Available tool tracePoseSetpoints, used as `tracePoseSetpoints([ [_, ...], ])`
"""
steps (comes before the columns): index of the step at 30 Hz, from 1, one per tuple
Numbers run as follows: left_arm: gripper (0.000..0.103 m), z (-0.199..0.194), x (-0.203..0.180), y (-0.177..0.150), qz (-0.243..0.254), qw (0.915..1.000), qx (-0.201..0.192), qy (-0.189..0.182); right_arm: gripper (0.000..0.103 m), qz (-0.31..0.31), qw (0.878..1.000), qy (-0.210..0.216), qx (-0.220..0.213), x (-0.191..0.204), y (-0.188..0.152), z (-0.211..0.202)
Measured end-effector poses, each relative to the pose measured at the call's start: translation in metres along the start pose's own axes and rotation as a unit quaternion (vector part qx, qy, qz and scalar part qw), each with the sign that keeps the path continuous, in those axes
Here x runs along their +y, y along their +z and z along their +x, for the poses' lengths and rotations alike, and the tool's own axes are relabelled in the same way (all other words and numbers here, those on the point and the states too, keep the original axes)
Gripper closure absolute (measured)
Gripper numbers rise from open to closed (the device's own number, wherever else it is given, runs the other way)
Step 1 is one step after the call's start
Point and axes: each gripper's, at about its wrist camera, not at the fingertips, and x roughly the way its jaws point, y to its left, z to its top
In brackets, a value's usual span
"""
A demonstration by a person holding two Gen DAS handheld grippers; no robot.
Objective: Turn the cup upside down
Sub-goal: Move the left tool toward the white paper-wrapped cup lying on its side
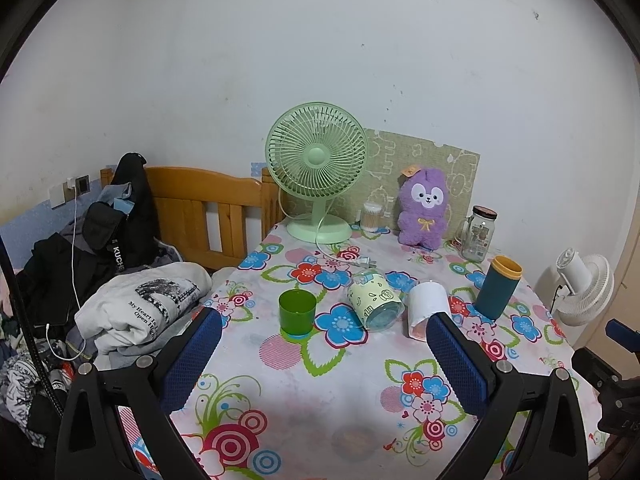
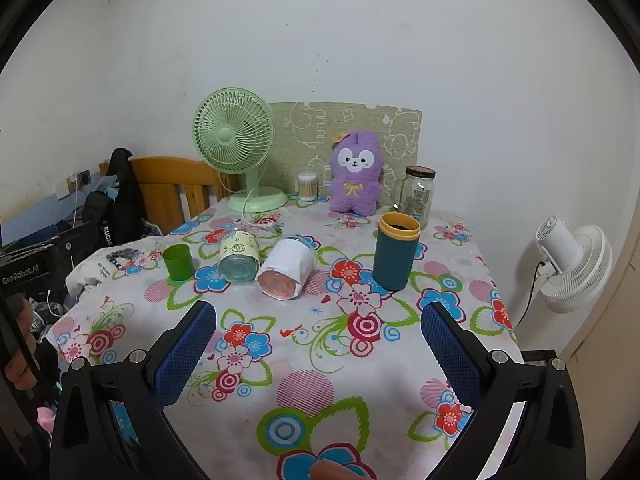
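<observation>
1. Tall teal plastic cup with a yellow rim (image 2: 395,255) (image 1: 497,293): upright, mouth up, on the right side of the flower-print tablecloth (image 2: 320,360); its interior reads only as a dark opening, contents not discernible.
2. Small green plastic cup (image 2: 179,262) (image 1: 297,313): upright on the cloth's left side, well apart from the teal cup.
3. Pale yellow printed cylinder cup (image 2: 239,256) and white paper-wrapped cup (image 2: 287,270): both on their sides between the two upright cups, bases toward the camera; their mouths face away and are hidden.
4. Left gripper (image 1: 324,354) and right gripper (image 2: 318,346): blue-padded fingers spread wide, grasping nothing, above bare cloth short of the cups. In the left wrist view the right finger's tip overlaps the white cup's lower edge.
5. Mint-green desk fan (image 2: 236,148), purple plush toy (image 2: 356,174), clear glass jar (image 2: 418,196): along the far edge; the jar's label is too small to read.
6. White standing fan (image 2: 572,264): beside the table, probably on the floor, base out of frame.
</observation>
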Motion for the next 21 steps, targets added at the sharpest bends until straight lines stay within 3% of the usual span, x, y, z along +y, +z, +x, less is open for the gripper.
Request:
tracePoseSetpoints([
  [21,0.0,0.0042,0.0036,0.0012,0.001,1.0,0.01,0.0,0.0,0.002,1.0,0.0,0.013,-0.0016,-0.001,0.0074],
])
